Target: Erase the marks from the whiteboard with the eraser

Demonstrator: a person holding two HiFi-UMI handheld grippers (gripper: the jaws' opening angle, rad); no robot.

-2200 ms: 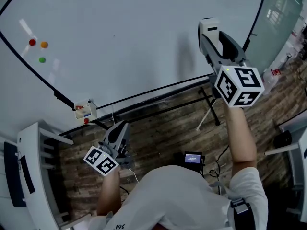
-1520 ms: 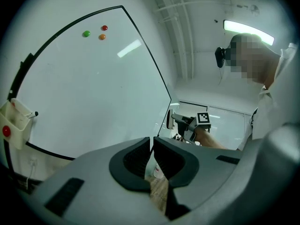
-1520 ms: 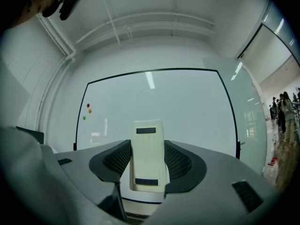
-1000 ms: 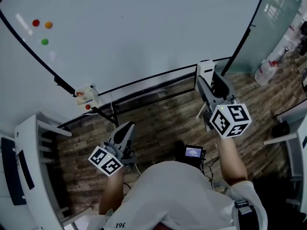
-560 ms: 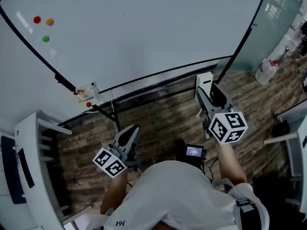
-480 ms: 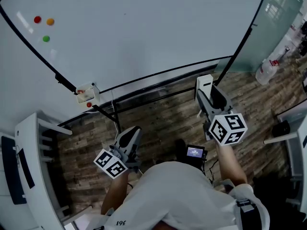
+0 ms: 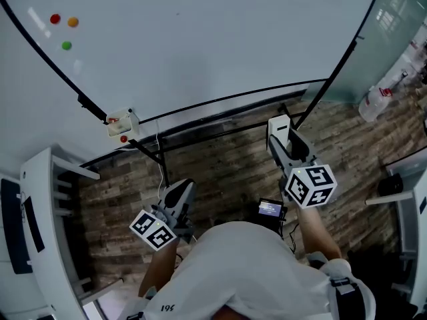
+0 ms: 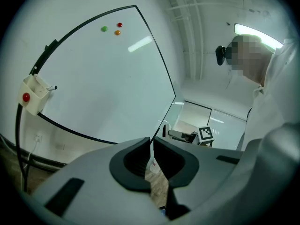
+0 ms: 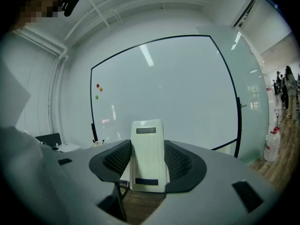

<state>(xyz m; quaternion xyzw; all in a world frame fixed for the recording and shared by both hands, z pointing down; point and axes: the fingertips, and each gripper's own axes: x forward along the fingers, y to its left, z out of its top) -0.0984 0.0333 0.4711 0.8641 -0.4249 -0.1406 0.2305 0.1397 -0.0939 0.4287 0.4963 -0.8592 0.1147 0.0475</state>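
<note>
Eraser (image 9: 149, 156): the right claw (image 7: 280, 144) is gripping it, jaws pressing on both of its long sides. We are reading it as a pale, ribbed block standing upright between the pads, with its far end sticking out past the fingertips. From the head view we are seeing that end (image 7: 277, 125) pointing toward the whiteboard's lower frame, though it is hanging over the wooden floor (image 7: 220, 172) and not touching the board.

The whiteboard (image 7: 220, 39) is standing ahead of and above the right claw, filling most of what that claw's camera is looking at.

The left claw (image 7: 181, 191) is hanging low over the floor, well to the left of the right claw. Its jaws are clenched with only a sliver between the pads and nothing in them.

Far ahead and left of the left claw, three magnets, red (image 7: 55, 19), orange (image 7: 72, 22) and green (image 7: 66, 45), are sitting on the board. A small holder box (image 7: 122, 123) is clinging to the board's frame just ahead of that claw.
</note>
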